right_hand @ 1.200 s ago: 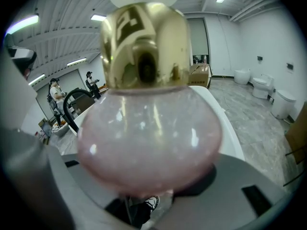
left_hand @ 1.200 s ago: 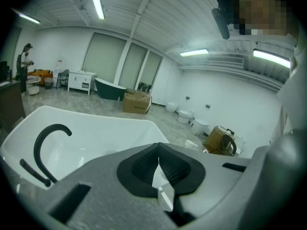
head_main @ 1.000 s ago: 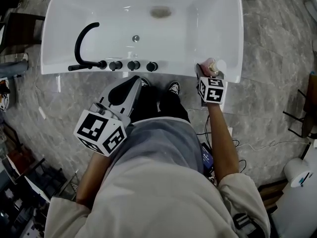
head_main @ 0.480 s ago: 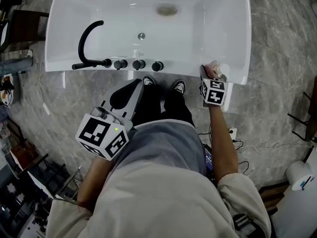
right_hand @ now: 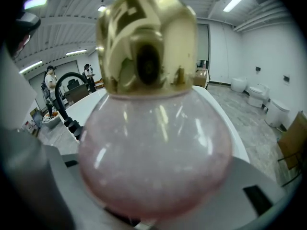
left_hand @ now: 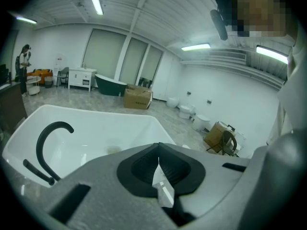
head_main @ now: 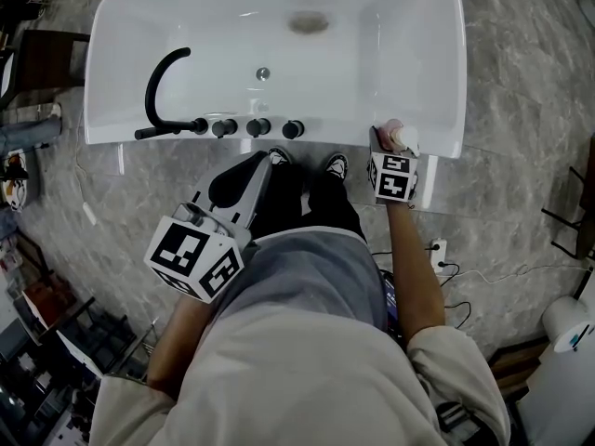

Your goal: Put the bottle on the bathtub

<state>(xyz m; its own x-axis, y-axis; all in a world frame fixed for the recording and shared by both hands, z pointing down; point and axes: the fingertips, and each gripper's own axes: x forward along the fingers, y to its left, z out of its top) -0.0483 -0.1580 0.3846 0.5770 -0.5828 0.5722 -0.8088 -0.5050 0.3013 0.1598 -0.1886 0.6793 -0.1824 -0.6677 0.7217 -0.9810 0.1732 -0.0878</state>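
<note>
Right claw: jaws set wide and clamped on the belly of a round, translucent pink bottle with a mirror-gold collar and a white cap. In the right gripper view the pink bottle fills the space between both grey jaws, its collar and cap pointing away from the camera. No brand or label can be read on its surface; the gold collar shows only reflections.

In the head view the pink bottle lies over the near right corner of the white oval bathtub. Whether its base touches the rim cannot be told from this angle. The cube with black-and-white square markers sits just behind the right claw; its faces carry patterns, not letters.

Left claw: jaws together at the tips with nothing between them, as the left gripper view shows. It is held in front of the person's legs, near the bathtub's near rim and well apart from the pink bottle. Its own marker cube faces the head camera.

On the near rim stand a curved black spout and three round black knobs. The bathtub rests on a grey marbled floor. A brown cardboard box stands far behind, its print too small to read.
</note>
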